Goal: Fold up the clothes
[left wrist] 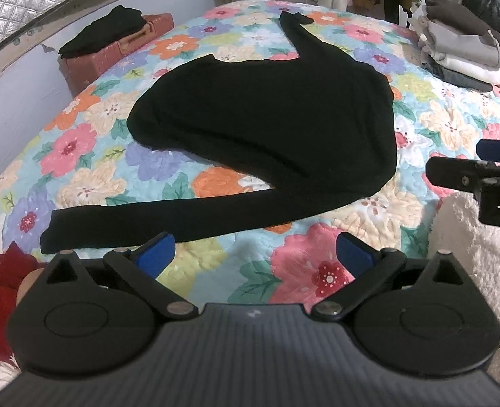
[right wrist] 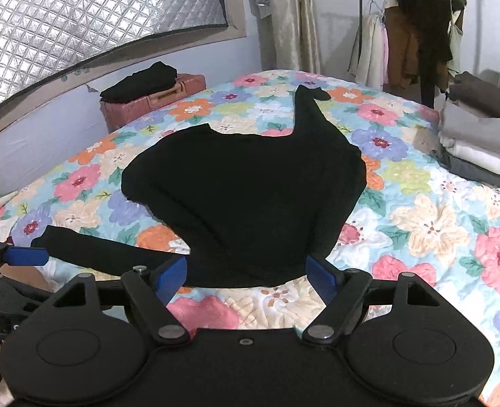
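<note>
Across the near edge of the bed (left wrist: 453, 122) the black sweater's (left wrist: 266, 125) loose sleeve (left wrist: 141, 218) runs sideways just ahead of the empty, wide-open left gripper (left wrist: 255, 252), nearer than the open, empty right gripper (right wrist: 246, 273).

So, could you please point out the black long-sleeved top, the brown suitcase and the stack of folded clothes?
Black long-sleeved top (left wrist: 266, 118): left wrist view, middle of its body.
Brown suitcase (right wrist: 188, 84): right wrist view, bare lid beside the black garment lying on it.
Stack of folded clothes (right wrist: 477, 142): right wrist view, grey middle layer.
</note>
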`<state>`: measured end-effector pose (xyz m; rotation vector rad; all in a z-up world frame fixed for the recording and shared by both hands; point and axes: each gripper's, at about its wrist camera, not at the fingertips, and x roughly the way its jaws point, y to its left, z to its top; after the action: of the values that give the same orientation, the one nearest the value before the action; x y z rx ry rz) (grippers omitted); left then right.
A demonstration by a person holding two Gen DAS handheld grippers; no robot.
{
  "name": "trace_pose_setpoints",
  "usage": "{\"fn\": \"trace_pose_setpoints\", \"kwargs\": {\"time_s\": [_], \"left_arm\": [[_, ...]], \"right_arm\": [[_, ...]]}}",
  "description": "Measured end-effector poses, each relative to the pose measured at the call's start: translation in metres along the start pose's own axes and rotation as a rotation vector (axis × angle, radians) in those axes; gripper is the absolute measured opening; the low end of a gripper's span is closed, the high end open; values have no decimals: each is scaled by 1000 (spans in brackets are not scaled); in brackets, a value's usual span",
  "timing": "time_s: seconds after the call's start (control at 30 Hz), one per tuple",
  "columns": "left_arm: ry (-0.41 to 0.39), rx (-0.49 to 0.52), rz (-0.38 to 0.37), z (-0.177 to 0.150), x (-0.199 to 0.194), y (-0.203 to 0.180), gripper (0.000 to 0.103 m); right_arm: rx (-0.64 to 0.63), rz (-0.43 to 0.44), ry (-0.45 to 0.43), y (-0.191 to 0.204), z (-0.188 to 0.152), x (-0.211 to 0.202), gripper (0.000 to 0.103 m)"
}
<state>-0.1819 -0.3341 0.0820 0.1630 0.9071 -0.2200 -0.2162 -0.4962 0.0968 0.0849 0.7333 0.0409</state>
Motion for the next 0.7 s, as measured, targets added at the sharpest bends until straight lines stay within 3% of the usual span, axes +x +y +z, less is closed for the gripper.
{"fn": "trace_pose_setpoints", "kwargs": {"time_s": [0.7], "left_arm": [[14,1,-13,-4,5,-1,103]], "right_arm": [[-27,-5,9,11,-2,1,82]]}}
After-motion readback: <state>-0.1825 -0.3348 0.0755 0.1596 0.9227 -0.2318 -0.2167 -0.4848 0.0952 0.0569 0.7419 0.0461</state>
